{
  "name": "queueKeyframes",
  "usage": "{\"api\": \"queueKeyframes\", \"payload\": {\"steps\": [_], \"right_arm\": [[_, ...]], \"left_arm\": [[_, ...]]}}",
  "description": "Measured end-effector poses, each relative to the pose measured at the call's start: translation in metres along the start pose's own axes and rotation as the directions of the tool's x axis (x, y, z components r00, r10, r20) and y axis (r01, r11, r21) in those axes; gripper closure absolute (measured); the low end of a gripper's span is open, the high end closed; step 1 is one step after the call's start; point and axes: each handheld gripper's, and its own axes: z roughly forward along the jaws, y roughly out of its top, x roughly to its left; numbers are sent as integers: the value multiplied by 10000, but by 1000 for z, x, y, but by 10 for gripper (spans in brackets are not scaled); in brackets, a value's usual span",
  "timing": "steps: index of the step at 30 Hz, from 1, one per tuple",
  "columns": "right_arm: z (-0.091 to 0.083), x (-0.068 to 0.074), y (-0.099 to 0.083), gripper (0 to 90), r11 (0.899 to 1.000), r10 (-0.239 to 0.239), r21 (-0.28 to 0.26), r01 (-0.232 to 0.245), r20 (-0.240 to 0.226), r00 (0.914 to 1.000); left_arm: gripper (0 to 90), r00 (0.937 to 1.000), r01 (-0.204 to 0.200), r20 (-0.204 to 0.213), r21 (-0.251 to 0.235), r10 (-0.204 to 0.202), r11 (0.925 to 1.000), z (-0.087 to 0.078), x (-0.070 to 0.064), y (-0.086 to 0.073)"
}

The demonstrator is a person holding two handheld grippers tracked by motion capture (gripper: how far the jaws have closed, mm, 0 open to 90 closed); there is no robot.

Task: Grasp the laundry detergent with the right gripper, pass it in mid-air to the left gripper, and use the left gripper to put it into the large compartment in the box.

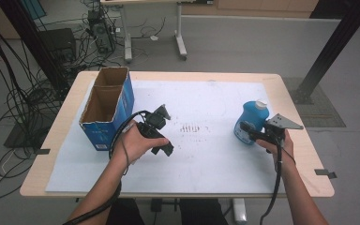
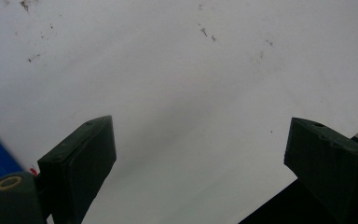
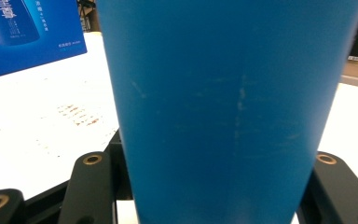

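Right gripper view: the right gripper [image 3: 223, 186] has its 2 jaws set against either side of the blue bottle [image 3: 228, 107], clamped on its lower body. High view places that bottle [image 1: 252, 123] upright at the right of the white sheet [image 1: 206, 159], well apart from the open blue carton [image 1: 107, 107]. The left gripper [image 1: 161, 131] hovers beside the carton, jaws apart, holding nothing. Risk: the low grip on a smooth wall could let the bottle tip or slip when lifted.

Blue bottle [image 1: 251, 119], white cap [image 1: 261, 104]
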Motion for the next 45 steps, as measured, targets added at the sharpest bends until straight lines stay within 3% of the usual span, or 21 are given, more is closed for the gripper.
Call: {"api": "queueKeyframes", "payload": {"steps": [45], "right_arm": [[0,1,-4,440,9995,26,-311,-23,101,9999]], "left_arm": [[90,10000,30,-67,18,-30,10000,-2,0,-2]]}}
